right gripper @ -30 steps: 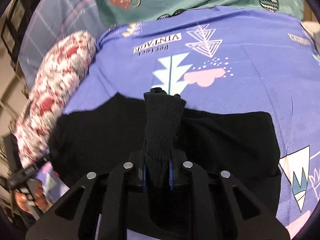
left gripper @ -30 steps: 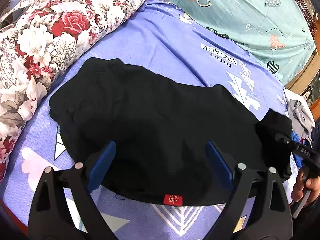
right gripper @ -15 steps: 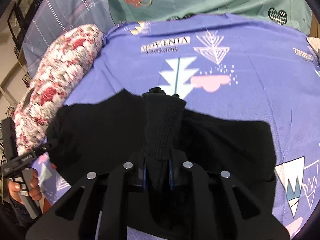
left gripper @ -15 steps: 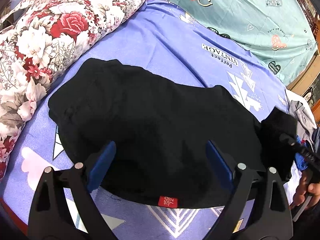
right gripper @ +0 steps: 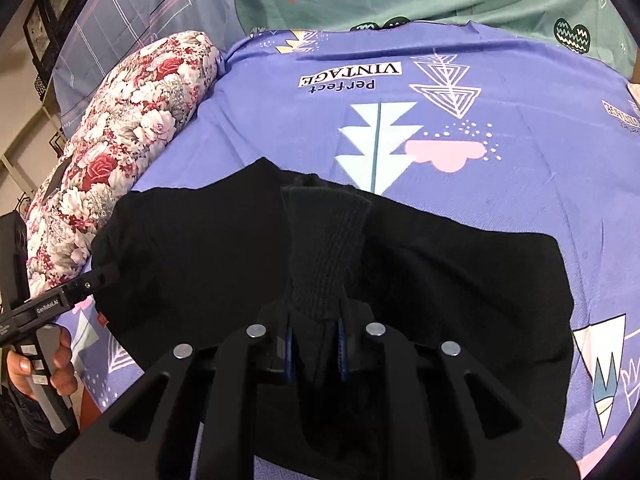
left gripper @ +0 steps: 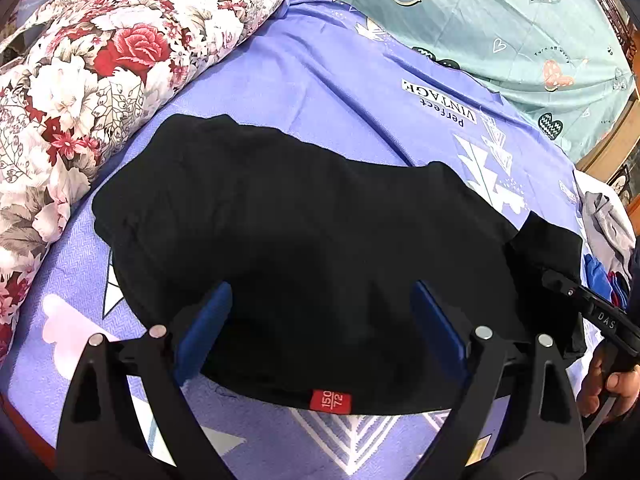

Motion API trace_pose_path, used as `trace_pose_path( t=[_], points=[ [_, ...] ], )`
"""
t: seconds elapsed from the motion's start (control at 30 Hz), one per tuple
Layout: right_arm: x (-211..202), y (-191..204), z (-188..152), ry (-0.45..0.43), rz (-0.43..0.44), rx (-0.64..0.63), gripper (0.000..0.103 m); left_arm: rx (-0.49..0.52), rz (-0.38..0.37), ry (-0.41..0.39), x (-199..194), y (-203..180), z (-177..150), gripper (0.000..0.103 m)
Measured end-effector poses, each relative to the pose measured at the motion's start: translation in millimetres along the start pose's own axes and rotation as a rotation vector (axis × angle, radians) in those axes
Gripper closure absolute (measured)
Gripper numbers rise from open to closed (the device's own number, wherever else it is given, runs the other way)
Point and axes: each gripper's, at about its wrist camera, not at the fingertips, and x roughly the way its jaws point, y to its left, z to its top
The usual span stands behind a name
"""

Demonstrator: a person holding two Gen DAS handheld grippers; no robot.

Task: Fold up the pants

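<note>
Black pants (left gripper: 304, 224) lie spread across the purple sheet (left gripper: 320, 80), with a red size tag (left gripper: 331, 401) at their near edge. My left gripper (left gripper: 320, 320) hovers open over the near part of the pants, its blue pads (left gripper: 204, 328) wide apart and holding nothing. My right gripper (right gripper: 316, 344) is shut on a ribbed black cuff (right gripper: 326, 248) that stands up from between the pads. In the left wrist view the right gripper (left gripper: 576, 300) lifts that cuff at the pants' right end. The left gripper (right gripper: 80, 284) shows at the left of the right wrist view.
A flowered bolster (left gripper: 100, 80) runs along the left side of the bed. A teal blanket with hearts (left gripper: 500, 20) lies at the far end. Loose grey and blue clothes (left gripper: 608, 240) sit at the right edge. A hand (right gripper: 44, 368) grips the left tool's handle.
The right gripper has shifted and rolled slightly with the cuff still pinched, so its view shows more of the far bed. The left gripper has stayed over the pants.
</note>
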Motion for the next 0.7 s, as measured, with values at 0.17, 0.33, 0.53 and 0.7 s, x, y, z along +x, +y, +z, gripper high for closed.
trace_pose_path(
  t=[0.17, 0.33, 0.53, 0.7],
  points=[
    [-47.6, -29.5, 16.5, -0.13, -0.006, 0.075, 0.087, 0.008, -0.007, -0.001, -1.9, 0.4, 0.0, 0.011],
    [-138.1, -100.2, 10.6, -0.353, -0.145, 0.229, 0.087, -0.005, -0.008, -0.003, -2.6, 4.1, -0.4, 0.011],
    [-191.0, -194.7, -27.8, -0.451, -0.386, 0.461, 0.087, 0.014, 0.015, 0.003, 3.8, 0.0, -1.6, 0.011],
    [-166.7, -268.7, -70.3, -0.336, -0.451, 0.676, 0.087, 0.027, 0.026, 0.01, 7.1, -6.6, -0.7, 0.01]
  ],
)
